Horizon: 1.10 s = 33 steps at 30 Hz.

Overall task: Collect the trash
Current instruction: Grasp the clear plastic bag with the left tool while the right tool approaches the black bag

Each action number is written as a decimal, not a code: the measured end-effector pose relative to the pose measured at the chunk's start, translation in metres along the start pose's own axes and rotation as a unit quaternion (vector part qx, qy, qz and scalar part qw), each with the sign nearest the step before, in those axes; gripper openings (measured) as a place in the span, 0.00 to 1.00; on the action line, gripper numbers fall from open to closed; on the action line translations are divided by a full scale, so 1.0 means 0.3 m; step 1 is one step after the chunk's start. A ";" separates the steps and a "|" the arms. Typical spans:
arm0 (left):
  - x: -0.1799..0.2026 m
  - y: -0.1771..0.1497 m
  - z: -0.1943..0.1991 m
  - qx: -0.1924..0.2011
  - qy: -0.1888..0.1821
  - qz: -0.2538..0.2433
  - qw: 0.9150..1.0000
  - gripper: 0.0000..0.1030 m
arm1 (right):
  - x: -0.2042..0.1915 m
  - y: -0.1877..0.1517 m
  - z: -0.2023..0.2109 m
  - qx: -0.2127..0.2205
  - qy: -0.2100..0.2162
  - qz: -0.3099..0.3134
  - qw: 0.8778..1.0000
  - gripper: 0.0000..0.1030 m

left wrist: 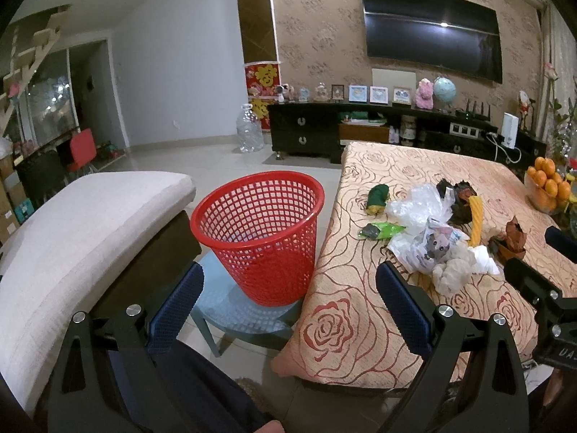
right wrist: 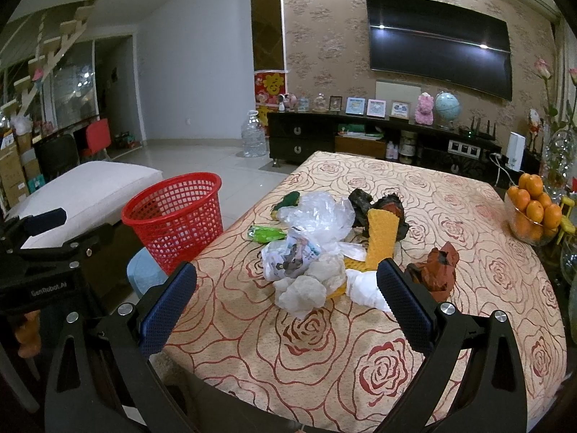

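Observation:
A pile of trash (right wrist: 321,245) lies on the rose-patterned table (right wrist: 414,324): clear plastic bags (right wrist: 319,213), a printed wrapper (right wrist: 292,256), crumpled tissue (right wrist: 303,292), yellow foam netting (right wrist: 380,238), a green wrapper (right wrist: 267,234) and dark red wrappers (right wrist: 436,269). The same pile (left wrist: 432,231) shows in the left wrist view. A red mesh basket (left wrist: 259,231) stands on a blue stool (left wrist: 238,310) left of the table, and looks empty. My left gripper (left wrist: 285,306) is open, near the basket and table edge. My right gripper (right wrist: 286,299) is open just short of the pile, holding nothing.
A cushioned bench (left wrist: 83,231) sits left of the basket. A glass bowl of oranges (right wrist: 533,213) stands at the table's right edge beside glass vases (right wrist: 559,158). A dark TV cabinet (right wrist: 378,140) and a large water bottle (right wrist: 254,137) lie beyond on the tiled floor.

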<state>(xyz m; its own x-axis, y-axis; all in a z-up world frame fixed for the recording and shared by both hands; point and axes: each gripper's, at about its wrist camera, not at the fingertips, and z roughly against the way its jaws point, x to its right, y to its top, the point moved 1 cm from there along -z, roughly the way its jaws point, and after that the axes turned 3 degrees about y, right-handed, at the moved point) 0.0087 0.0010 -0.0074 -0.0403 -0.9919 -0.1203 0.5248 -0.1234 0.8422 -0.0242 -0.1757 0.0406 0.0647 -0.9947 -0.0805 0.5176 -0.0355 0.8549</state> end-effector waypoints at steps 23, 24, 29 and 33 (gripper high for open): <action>0.126 0.067 -0.245 -0.044 -0.070 -0.045 0.996 0.90 | 0.202 -0.045 -0.060 -0.039 -0.074 -0.072 0.994 0.94; 0.143 0.084 -0.260 -0.044 -0.077 -0.050 0.995 0.90 | 0.209 -0.048 -0.063 -0.040 -0.076 -0.074 0.994 0.94; 0.262 0.180 -0.341 -0.040 -0.118 -0.073 0.990 0.90 | 0.261 -0.064 -0.072 -0.045 -0.085 -0.094 0.991 0.94; 0.379 0.237 -0.420 -0.049 -0.151 -0.104 0.982 0.90 | 0.293 -0.076 -0.087 -0.056 -0.086 -0.115 0.988 0.94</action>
<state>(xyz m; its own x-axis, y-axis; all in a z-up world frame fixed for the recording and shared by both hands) 0.1484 -0.1167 -0.0273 -0.3971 -0.9111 -0.1103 0.5569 -0.3348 0.7601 -0.0081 -0.2599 0.0008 -0.2067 -0.9636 -0.1696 0.5931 -0.2613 0.7615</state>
